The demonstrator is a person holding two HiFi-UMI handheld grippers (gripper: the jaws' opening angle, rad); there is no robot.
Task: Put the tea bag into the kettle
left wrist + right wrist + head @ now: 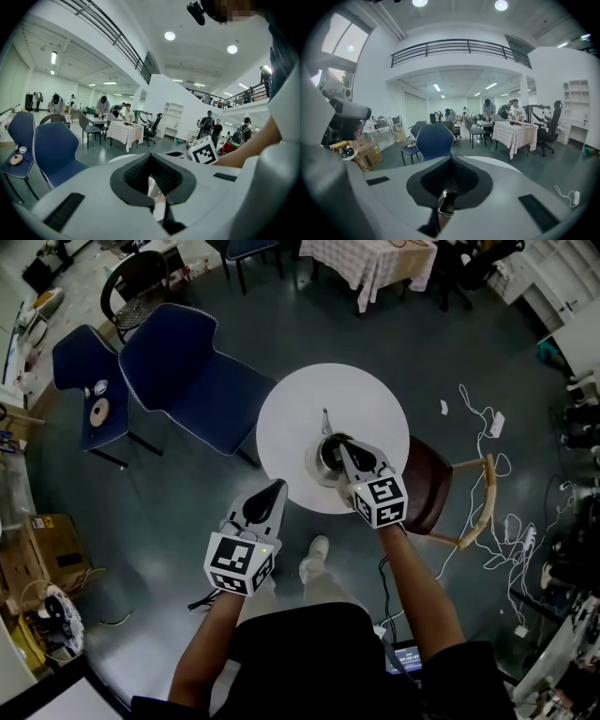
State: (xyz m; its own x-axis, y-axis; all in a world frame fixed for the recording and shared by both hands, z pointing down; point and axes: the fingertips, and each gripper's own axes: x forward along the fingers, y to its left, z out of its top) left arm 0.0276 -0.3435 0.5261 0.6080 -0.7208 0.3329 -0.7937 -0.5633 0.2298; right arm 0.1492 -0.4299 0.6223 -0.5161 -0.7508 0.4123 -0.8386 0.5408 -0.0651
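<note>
Steel kettle [325,461] stands on the round white counter [281,413]. The right gripper [343,446] has its jaws closed, apparently on the kettle's shiny top. Off the counter's edge, the left gripper [277,487] pinches a pale slip, seemingly the tea bag [152,190], which is not yet in the kettle.

Shiny metal kettle [326,458], matt white table [305,404]

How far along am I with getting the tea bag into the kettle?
Already done: the left gripper is shut on a thin pale piece, apparently the tea bag. In hand: the right gripper grips a shiny dark part at the steel kettle on the round white table. Left: bringing the bag over and dropping it in.
</note>
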